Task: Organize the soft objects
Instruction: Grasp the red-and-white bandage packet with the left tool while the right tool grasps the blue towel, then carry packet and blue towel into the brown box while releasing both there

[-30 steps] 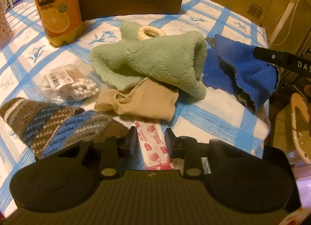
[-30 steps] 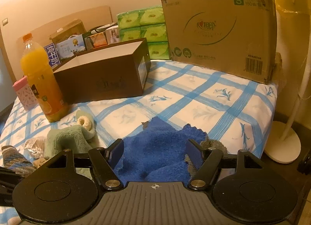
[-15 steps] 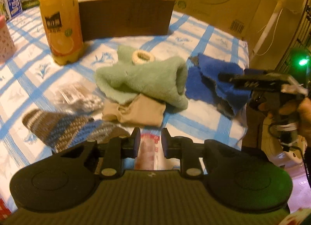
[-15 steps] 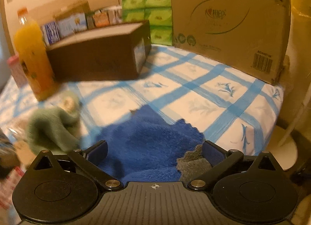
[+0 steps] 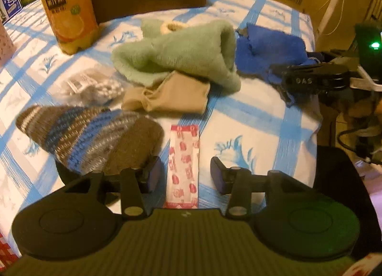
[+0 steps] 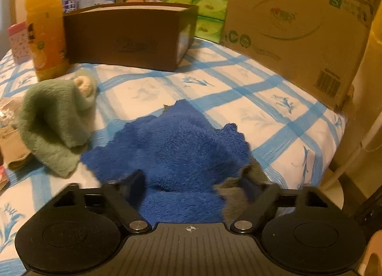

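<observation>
Close by, the left hand-held gripper (image 5: 187, 174) is opening; its jaws stand apart round a red-and-white packet (image 5: 183, 164) lying flat on the counter (image 5: 250, 121), not pinching it. The right hand-held gripper (image 6: 191, 180) is closing over the fluffy blue cloth (image 6: 176, 147), likely to grab it. Farther back sit the green towel (image 5: 181, 54) and an open brown box (image 6: 129, 35), maybe for soft things.
</observation>
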The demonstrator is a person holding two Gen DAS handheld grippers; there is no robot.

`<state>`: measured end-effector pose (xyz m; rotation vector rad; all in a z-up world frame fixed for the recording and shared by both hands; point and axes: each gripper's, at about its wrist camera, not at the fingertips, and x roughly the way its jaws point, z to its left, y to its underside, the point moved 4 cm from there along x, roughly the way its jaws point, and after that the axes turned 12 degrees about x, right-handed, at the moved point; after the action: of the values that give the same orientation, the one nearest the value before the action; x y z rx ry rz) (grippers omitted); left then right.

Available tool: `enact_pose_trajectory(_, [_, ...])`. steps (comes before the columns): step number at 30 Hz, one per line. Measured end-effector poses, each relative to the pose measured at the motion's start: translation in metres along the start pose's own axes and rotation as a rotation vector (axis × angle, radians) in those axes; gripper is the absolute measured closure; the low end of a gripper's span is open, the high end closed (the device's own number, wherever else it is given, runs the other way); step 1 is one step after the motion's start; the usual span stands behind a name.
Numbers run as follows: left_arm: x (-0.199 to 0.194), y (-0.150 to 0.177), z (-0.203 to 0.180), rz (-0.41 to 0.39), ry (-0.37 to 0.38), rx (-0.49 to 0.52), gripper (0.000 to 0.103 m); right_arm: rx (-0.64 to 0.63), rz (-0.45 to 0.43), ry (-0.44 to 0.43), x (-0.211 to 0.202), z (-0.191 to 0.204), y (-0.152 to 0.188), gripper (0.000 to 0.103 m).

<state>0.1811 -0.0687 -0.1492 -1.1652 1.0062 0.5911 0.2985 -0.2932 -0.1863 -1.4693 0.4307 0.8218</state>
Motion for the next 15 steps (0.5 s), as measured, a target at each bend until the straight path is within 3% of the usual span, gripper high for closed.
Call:
enact_pose_trajectory(2, [0.004,0.003,0.0,0.007,-0.008,0.0,0.066,-0.034,-0.006,-0.012,-0.006,0.007,0.002,0.059])
enact_pose_trajectory(5, [0.005,0.003,0.001,-0.01,-0.016,0.005,0.071,-0.082,-0.018,-0.021,-0.014,0.016,0.008,0.073])
enact_pose_trajectory(7, [0.005,0.002,0.001,-0.017,-0.019,0.014,0.078,-0.086,-0.023,-0.02,-0.016,0.019,0.01,0.077])
enact_pose_trajectory(15, [-0.004,0.0,0.004,-0.031,0.008,-0.01,0.08,0.001,-0.041,-0.088,-0.042,0.02,0.009,0.08])
